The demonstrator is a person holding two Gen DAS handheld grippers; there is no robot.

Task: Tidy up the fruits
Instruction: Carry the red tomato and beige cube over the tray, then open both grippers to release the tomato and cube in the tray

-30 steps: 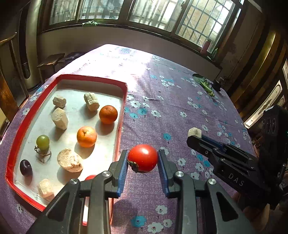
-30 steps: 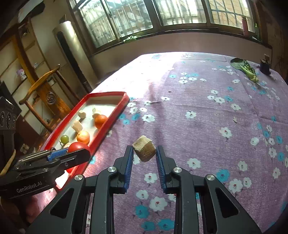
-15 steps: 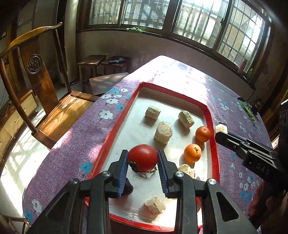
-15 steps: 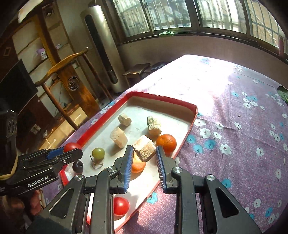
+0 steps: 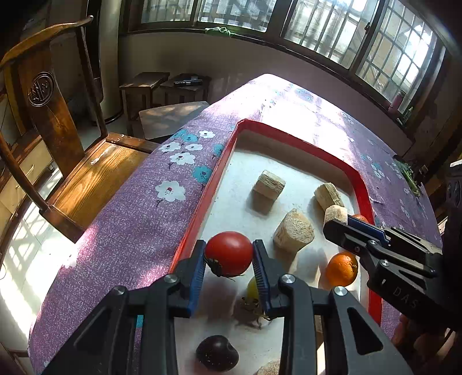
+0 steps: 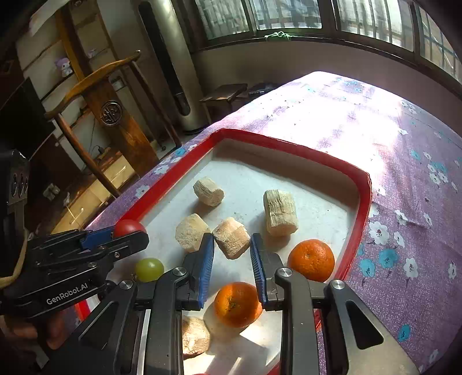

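wooden chair (image 5: 55, 150) beside the table's left edge. purple floral tablecloth (image 6: 404, 161), sunlit at the far end. low stools (image 5: 161, 86) beyond. barred windows (image 5: 332, 26) above. tall grey cylinder (image 6: 170, 66) near the wall.

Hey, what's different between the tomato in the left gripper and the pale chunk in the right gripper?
The tomato is round, smooth and glossy red; the pale chunk is blocky, rough and beige. The tomato has a dark stem end showing; the chunk shows flat cut faces. The left gripper hangs near the red tray's left rim; the right gripper hangs nearer its middle, by the oranges. Both are clamped between blue-padded jaws above the tray.
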